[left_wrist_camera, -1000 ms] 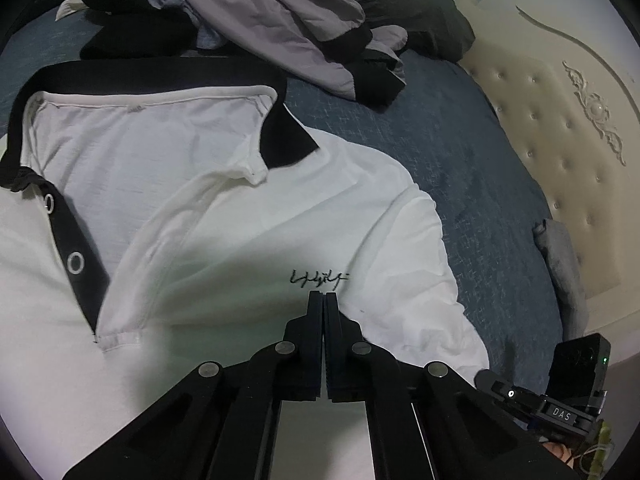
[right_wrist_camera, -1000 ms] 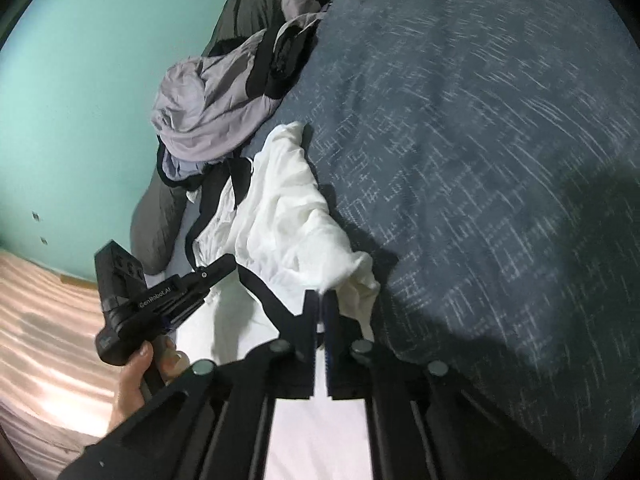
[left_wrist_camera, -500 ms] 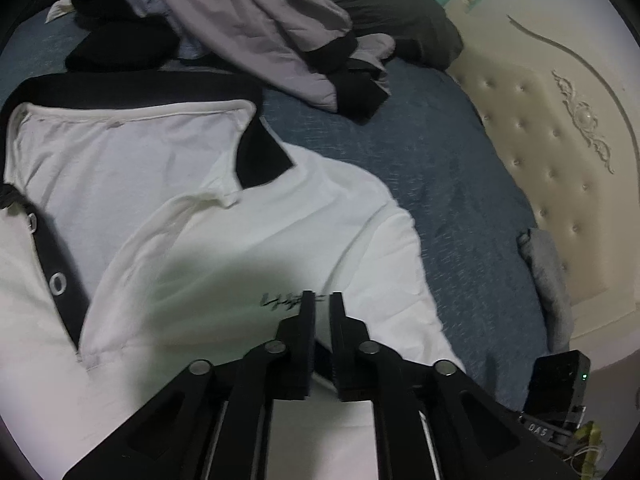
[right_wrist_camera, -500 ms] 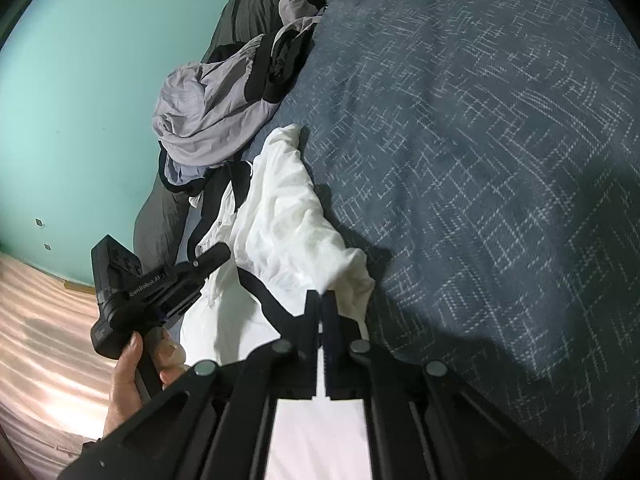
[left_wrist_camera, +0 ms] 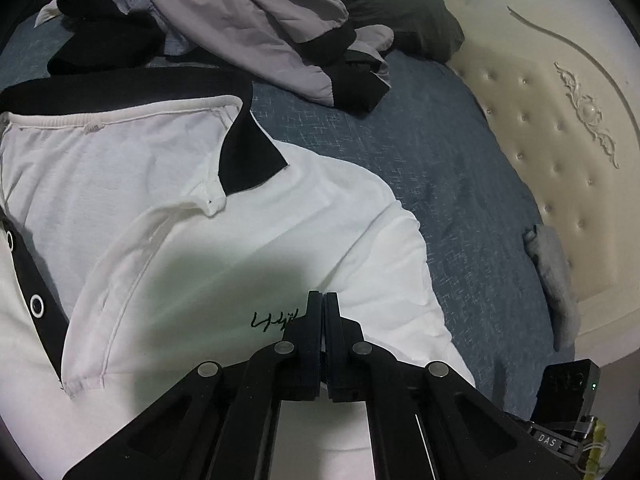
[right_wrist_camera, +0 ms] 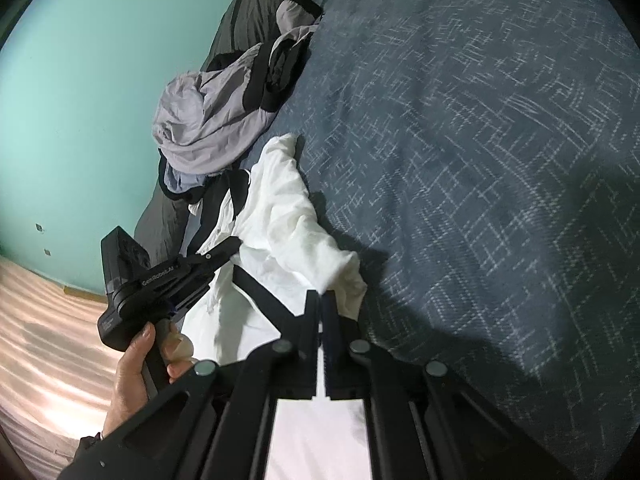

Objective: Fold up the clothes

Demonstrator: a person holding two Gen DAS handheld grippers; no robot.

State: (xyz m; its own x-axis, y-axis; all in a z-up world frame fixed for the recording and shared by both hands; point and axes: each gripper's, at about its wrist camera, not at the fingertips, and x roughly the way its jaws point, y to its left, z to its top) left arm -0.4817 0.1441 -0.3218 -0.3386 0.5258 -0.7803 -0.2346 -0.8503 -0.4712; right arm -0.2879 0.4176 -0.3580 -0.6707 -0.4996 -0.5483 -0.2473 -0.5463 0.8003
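Nearest in the left wrist view, the left gripper (left_wrist_camera: 322,294) has its fingers pressed together, tips down against the chest of the white polo shirt (left_wrist_camera: 248,240), just beside the small black script logo (left_wrist_camera: 274,320); whether any cloth is caught between them cannot be told. In the right wrist view the right gripper (right_wrist_camera: 321,294) also has its fingers pressed together, pinching a bunched white edge of the shirt (right_wrist_camera: 344,276), which lifts into a ridge toward the tips.

The shirt lies face up on the blue bed cover (left_wrist_camera: 460,184), its long axis running from the grippers away toward the clothes pile. The black collar (left_wrist_camera: 240,152) is at the far end and the black button placket (left_wrist_camera: 38,304) lies at the left of the left view. The person's left hand (right_wrist_camera: 140,360) grips the left tool's handle at the bed's near edge.

Farther on, a heap of grey and black clothes (left_wrist_camera: 256,16) touches the collar end. Beyond it lies a dark pillow (left_wrist_camera: 392,12). A cream tufted headboard (left_wrist_camera: 560,128) bounds the bed on that side, with a grey cloth (left_wrist_camera: 554,268) against it. In the right view the cover spreads wide and bare to the shirt's right (right_wrist_camera: 480,160); a teal wall (right_wrist_camera: 80,100) stands beyond the bed.
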